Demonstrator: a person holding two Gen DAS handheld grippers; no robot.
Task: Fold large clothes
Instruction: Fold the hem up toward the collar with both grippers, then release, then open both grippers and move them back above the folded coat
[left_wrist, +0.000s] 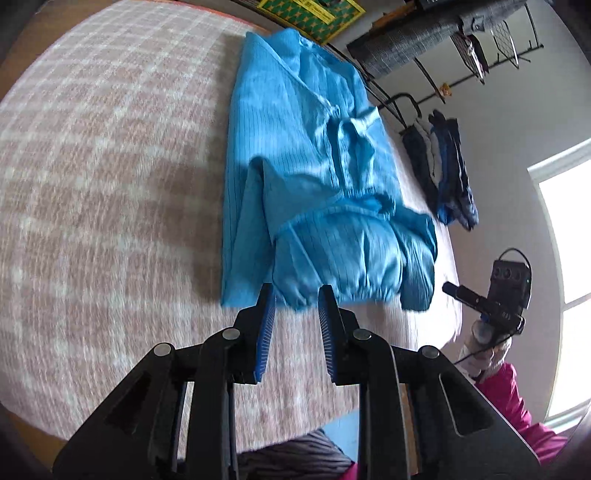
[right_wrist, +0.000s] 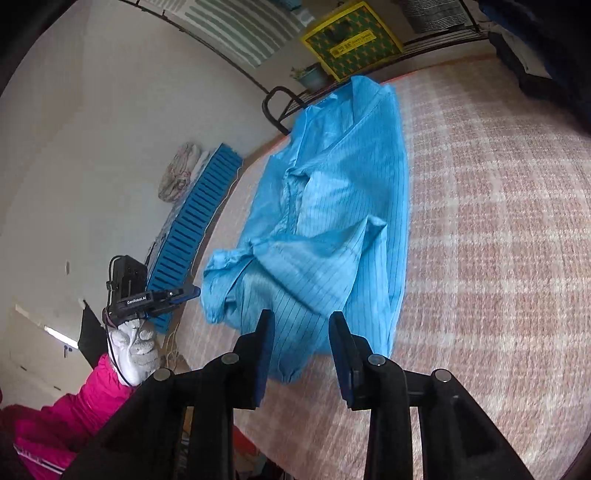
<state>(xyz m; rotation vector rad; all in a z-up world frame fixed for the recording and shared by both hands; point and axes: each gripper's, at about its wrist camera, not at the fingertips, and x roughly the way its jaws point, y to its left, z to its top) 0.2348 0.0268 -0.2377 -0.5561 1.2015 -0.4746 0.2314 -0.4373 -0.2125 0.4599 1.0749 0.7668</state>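
Checked bedspread (left_wrist: 92, 184) carries the blue garment (left_wrist: 303, 177), sides folded inward, lengthwise fold remaining; left gripper (left_wrist: 297, 295) and right gripper (right_wrist: 301, 321), six o'clock, gape empty.

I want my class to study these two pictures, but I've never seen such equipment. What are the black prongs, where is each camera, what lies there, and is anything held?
No robot here: a person holds a two-finger gripper in each gloved hand. Each picture comes from a fisheye camera on one gripper, looking along its fingers. The left gripper and right gripper both stand open, holding nothing. Each view also shows the other hand. A partly folded blue garment lies on a checked blanket.
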